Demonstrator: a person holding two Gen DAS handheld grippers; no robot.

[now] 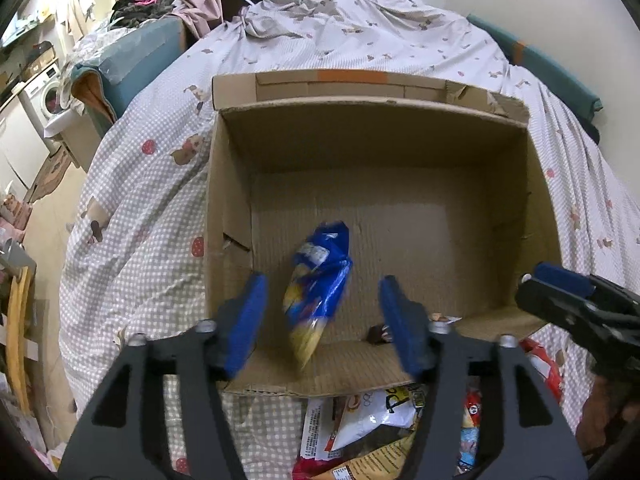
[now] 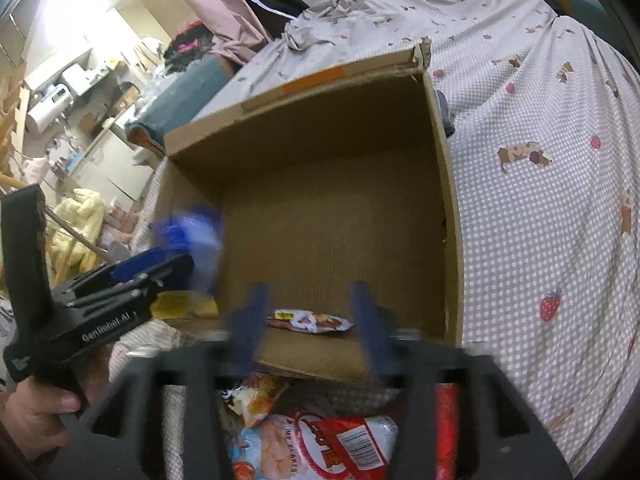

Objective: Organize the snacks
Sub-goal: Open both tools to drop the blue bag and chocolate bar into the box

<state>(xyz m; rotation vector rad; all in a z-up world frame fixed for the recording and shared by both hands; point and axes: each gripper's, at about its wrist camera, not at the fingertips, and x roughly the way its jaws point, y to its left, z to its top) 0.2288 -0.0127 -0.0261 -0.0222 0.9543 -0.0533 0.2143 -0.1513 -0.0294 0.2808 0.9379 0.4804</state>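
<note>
A blue-and-yellow snack bag (image 1: 318,292) drops, blurred, into a cardboard box (image 1: 536,208) on the bed (image 1: 132,184) between the spread fingers of the left tool (image 1: 324,320). The right tool (image 2: 310,330), also spread, frames a small wrapped snack (image 2: 310,321) inside; more packets (image 2: 340,444) await sorting.

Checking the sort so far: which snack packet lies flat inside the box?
The small brown-and-white packet lying on the cardboard box floor by its near edge; the blue-and-yellow bag is blurred and on end, the others outside.

A blue-and-yellow snack bag (image 1: 316,292) is seen upright and blurred inside the open cardboard box (image 1: 372,136), near its left front; a small brown packet (image 2: 310,321) lies flat near the front wall.
</note>
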